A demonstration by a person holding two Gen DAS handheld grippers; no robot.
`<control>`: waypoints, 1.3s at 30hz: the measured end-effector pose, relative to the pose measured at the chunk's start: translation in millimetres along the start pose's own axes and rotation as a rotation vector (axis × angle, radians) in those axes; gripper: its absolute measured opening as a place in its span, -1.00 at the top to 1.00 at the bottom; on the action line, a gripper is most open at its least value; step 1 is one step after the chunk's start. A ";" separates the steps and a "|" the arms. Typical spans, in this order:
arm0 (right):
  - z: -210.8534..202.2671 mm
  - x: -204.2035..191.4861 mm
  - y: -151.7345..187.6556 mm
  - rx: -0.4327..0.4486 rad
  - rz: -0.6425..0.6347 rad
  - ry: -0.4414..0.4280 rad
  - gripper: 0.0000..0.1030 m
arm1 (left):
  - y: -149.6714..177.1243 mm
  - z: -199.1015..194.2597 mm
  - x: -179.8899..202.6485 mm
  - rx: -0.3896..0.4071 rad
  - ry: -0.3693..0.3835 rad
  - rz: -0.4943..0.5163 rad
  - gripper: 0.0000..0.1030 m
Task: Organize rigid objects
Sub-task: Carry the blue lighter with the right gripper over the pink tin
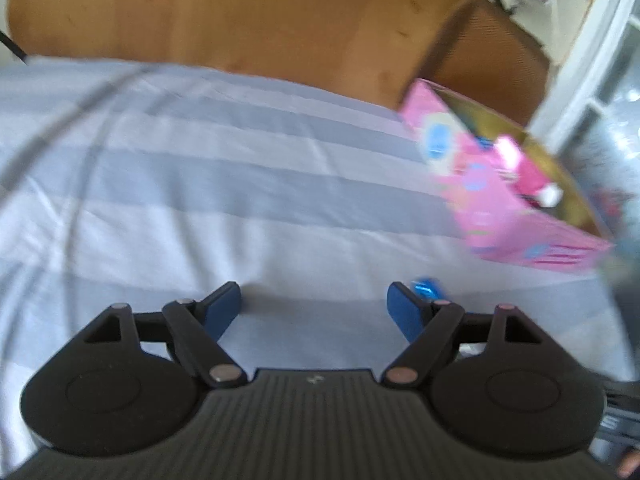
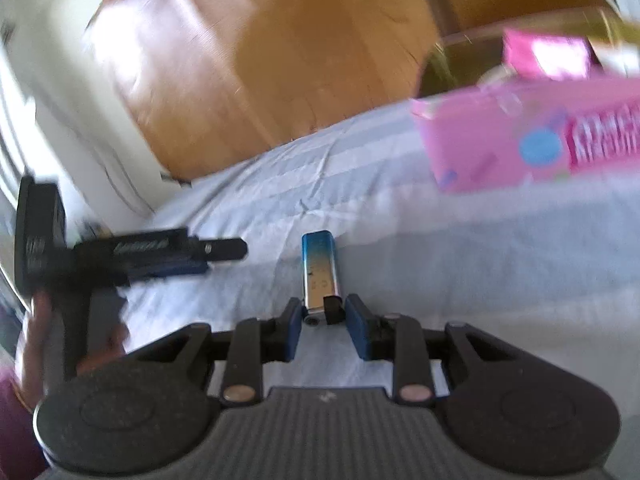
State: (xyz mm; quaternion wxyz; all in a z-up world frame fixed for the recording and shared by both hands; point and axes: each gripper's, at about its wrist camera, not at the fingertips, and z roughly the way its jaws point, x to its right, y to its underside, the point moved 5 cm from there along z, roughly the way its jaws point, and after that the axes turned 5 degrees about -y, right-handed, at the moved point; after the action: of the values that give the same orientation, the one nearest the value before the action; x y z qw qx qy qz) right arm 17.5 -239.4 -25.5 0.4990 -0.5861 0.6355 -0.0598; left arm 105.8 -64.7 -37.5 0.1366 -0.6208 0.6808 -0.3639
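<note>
A blue and silver lighter (image 2: 320,270) is held at its near end between the fingers of my right gripper (image 2: 324,322), just above the striped sheet. A bit of the lighter (image 1: 426,287) shows beside the right finger of my left gripper (image 1: 314,300), which is open and empty over the sheet. An open pink box (image 1: 492,184) lies on the bed to the right, with a pink carton (image 1: 528,176) inside. The pink box (image 2: 532,136) also shows in the right wrist view at upper right. The left gripper (image 2: 224,248) appears there at left.
The bed has a pale blue striped sheet (image 1: 200,184). Beyond its edge is a wooden floor (image 1: 240,12) and a brown chair (image 1: 492,48). A white cabinet (image 2: 60,80) stands at left in the right wrist view. Both views are motion-blurred.
</note>
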 end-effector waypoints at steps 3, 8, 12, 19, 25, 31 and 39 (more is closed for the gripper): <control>-1.5 11.2 -1.9 -0.001 0.093 -0.054 0.51 | 6.6 -0.8 19.1 -0.055 0.123 -0.033 -0.58; -2.3 12.6 -0.6 0.006 0.092 -0.064 0.50 | 17.9 11.7 43.1 -0.151 0.233 -0.078 -0.58; -2.5 11.1 0.9 0.011 0.077 -0.063 0.50 | 18.8 18.5 54.4 -0.165 0.245 -0.080 -0.58; -7.2 10.4 4.0 0.020 0.054 -0.063 0.50 | 12.8 27.9 66.4 -0.207 0.276 -0.098 -0.34; -5.7 13.8 1.4 0.024 0.075 -0.082 0.51 | 15.4 39.7 81.7 -0.242 0.268 -0.074 0.64; -22.1 16.4 -16.0 0.105 0.056 -0.080 0.51 | -14.9 27.2 121.2 -0.178 0.317 0.037 0.70; -61.1 20.5 -89.1 0.340 -0.147 0.135 0.52 | -81.8 38.5 210.2 -0.045 0.415 0.183 0.70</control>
State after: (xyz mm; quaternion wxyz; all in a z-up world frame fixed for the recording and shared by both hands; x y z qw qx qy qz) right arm 39.4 -314.3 52.1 0.5412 -0.5329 0.6039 -0.2417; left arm 151.0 -272.9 45.9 0.0123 -0.4713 0.7558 -0.4545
